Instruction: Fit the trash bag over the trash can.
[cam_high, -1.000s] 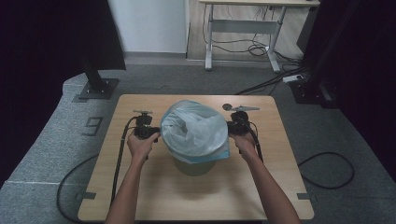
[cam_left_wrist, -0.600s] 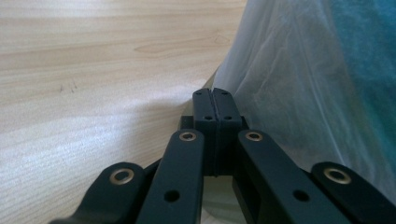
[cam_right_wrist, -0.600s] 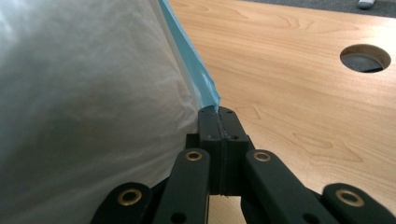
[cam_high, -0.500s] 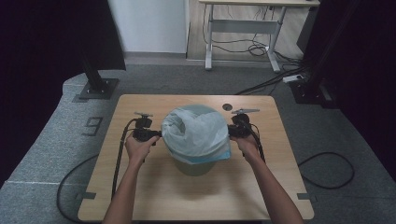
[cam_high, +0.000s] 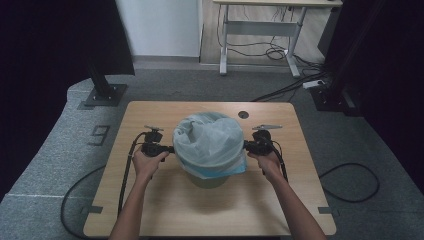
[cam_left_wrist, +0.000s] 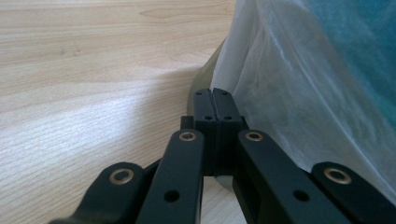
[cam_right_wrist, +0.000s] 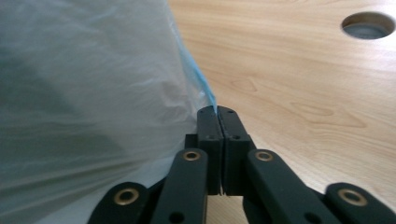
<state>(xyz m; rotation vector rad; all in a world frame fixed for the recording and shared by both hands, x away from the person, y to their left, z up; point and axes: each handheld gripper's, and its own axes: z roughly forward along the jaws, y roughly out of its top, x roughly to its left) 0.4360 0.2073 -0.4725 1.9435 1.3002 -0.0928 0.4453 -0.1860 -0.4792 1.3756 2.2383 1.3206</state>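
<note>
A translucent bluish-white plastic bag (cam_high: 210, 142) is draped over an olive bin (cam_high: 210, 179) in the middle of the wooden table (cam_high: 200, 215). At the bag's left side my left gripper (cam_high: 170, 149) is shut, its tips (cam_left_wrist: 212, 93) meeting the film's edge beside the bin's rim (cam_left_wrist: 201, 81). My right gripper (cam_high: 246, 146) is at the bag's right side. Its jaws (cam_right_wrist: 216, 110) are pressed together on the bag's blue edge (cam_right_wrist: 196, 70). The bag (cam_left_wrist: 303, 84) hides most of the bin.
A round hole (cam_high: 243, 114) pierces the table behind the bin, also seen as the hole (cam_right_wrist: 368, 24). Black cables (cam_high: 125, 175) trail from both grippers off the table's front. Beyond the table stand a black stand base (cam_high: 102, 95) and a desk frame (cam_high: 260, 30) with floor cables.
My right gripper has sunk a little with the bag's right edge, pulling the film lower on the bin. The left gripper has barely moved.
</note>
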